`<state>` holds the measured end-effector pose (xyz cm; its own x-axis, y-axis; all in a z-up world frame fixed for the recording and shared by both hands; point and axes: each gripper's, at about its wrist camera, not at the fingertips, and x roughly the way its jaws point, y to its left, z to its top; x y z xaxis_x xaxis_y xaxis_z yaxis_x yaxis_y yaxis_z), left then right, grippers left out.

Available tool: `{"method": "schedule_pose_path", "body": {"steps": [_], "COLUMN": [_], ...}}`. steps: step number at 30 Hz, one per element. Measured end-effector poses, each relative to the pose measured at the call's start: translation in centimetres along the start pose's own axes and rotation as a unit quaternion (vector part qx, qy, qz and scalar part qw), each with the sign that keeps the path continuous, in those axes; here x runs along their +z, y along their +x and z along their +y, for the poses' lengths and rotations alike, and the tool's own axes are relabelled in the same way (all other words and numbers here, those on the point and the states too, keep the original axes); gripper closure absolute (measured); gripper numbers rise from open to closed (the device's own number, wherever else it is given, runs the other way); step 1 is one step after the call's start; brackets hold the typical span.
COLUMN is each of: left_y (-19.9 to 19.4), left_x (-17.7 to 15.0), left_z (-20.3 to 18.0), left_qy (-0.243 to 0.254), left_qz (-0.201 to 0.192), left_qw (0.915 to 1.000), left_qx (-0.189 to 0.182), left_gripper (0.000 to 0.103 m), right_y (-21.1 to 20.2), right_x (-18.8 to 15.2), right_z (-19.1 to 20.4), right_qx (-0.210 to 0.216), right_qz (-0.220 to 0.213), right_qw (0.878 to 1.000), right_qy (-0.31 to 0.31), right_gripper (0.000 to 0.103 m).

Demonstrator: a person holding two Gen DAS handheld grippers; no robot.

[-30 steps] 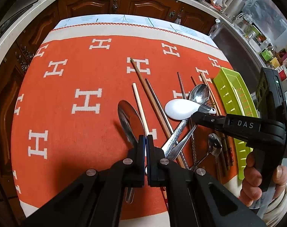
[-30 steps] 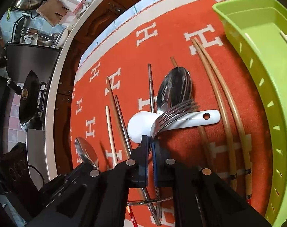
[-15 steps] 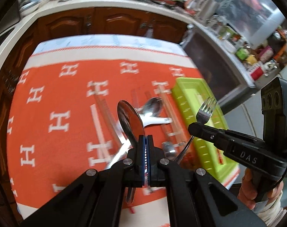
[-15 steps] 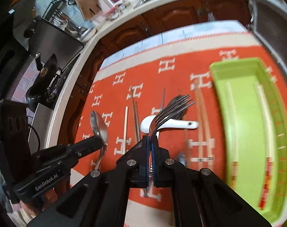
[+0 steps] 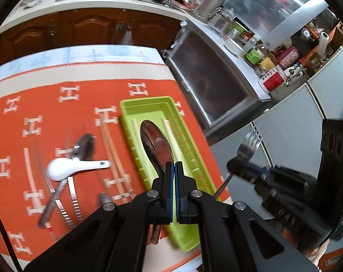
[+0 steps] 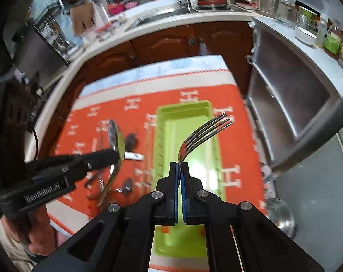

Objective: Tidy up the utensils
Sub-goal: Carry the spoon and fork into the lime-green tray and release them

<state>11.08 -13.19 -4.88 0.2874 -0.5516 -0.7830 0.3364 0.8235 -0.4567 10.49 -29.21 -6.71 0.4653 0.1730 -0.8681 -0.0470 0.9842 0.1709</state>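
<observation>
left gripper [image 5: 173,170] clamps spoon [image 5: 156,145], frame centre, over green tray [image 5: 146,104] | right gripper [image 6: 180,170] clamps fork [image 6: 203,133], apparently above tray, blurred

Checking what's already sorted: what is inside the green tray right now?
In the green tray, two pale chopsticks lie lengthwise. The held metal spoon and the black jaws cover the tray's middle and near end, so anything else there cannot be seen.
</observation>
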Motion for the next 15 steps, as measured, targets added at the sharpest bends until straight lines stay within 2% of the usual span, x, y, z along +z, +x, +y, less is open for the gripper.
{"method": "schedule_pose_path", "body": {"steps": [9, 12, 14, 15], "left_y": [5.9, 6.9, 7.0, 6.9], "left_x": [-0.2, -0.7, -0.8, -0.9], "left_z": [-1.2, -1.0, -0.8, -0.8], "left_qy": [-0.017, -0.009, 0.000, 0.003], "left_qz": [0.038, 0.041, 0.038, 0.036], "left_qw": [0.9991, 0.9990, 0.9990, 0.9989], "left_qx": [0.000, 0.016, 0.025, 0.031], "left_gripper": [0.103, 0.103, 0.099, 0.093], "right_y": [4.3, 5.6, 6.7, 6.8], "right_x": [-1.8, -2.0, -1.7, -1.6], "right_z": [-2.5, -3.0, -2.5, -2.6], "right_qx": [-0.024, -0.025, -0.026, -0.027], "right_qz": [0.078, 0.093, 0.094, 0.093], "right_qw": [0.996, 0.994, 0.994, 0.994], "right_qy": [-0.043, -0.046, -0.042, -0.041], "right_gripper": [0.100, 0.100, 0.100, 0.098]}}
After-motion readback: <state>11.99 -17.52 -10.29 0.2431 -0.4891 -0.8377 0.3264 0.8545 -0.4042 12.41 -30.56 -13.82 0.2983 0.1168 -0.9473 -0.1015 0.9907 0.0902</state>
